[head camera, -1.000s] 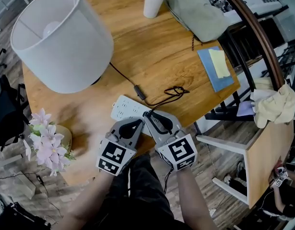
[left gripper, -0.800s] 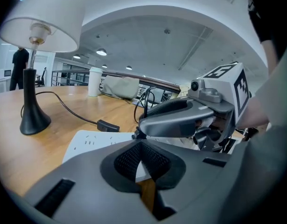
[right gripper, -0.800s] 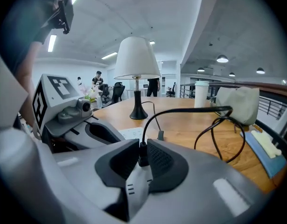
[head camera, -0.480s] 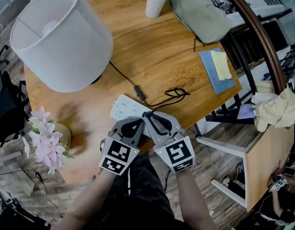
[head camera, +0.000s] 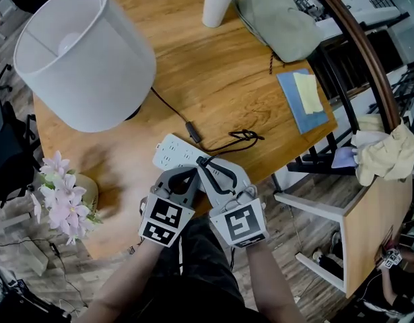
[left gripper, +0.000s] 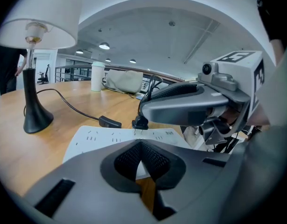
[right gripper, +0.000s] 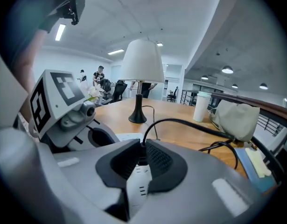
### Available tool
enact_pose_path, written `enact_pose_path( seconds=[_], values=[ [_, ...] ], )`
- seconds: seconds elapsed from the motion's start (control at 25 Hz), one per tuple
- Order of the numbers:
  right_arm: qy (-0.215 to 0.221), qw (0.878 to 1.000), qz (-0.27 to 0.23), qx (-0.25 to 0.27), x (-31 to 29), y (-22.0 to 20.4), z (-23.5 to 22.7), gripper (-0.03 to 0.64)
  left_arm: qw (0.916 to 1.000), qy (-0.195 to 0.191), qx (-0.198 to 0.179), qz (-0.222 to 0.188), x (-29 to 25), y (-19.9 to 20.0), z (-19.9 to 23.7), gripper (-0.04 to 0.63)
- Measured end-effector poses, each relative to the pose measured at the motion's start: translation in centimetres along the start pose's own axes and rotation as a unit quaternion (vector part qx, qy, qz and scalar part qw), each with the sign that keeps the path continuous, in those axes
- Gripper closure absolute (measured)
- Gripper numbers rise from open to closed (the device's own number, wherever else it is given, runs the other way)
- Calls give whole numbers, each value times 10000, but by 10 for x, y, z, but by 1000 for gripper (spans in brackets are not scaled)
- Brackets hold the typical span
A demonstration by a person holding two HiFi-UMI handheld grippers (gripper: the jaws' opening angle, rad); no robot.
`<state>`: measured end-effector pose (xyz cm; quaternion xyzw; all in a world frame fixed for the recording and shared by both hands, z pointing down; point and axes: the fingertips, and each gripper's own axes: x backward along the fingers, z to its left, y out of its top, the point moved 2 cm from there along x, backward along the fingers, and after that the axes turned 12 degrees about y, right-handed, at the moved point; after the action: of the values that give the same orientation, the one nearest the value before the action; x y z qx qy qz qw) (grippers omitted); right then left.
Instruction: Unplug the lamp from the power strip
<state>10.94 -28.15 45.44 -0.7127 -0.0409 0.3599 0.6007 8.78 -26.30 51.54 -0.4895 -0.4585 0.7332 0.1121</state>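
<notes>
While between right gripper [right gripper: 142, 161] jaws, plug [left gripper: 140, 123] above power strip [left gripper: 99, 140], lamp [head camera: 85, 59] beyond

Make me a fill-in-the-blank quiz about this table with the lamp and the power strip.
1. The right hand-held gripper is shut on the black ___.
2. That thing's bare prongs show just above the white ___.
3. The lamp has a ___ shade.
4. Pink ___ stand near the wooden table's edge.
Missing words: plug; power strip; white; flowers.
</notes>
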Motion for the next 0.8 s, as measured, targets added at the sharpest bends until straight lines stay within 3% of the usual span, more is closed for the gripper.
enact_pose_path(
  seconds=[0.4, 0.8],
  values=[
    [-333, 9992, 226, -68, 11, -12, -26, 568, 9992, -138, 353, -128, 1, 5, 5, 598],
    [-971, 9934, 592, -130, 27, -22, -60, 563, 9990, -142, 340, -248, 0, 15, 9, 598]
  ],
)
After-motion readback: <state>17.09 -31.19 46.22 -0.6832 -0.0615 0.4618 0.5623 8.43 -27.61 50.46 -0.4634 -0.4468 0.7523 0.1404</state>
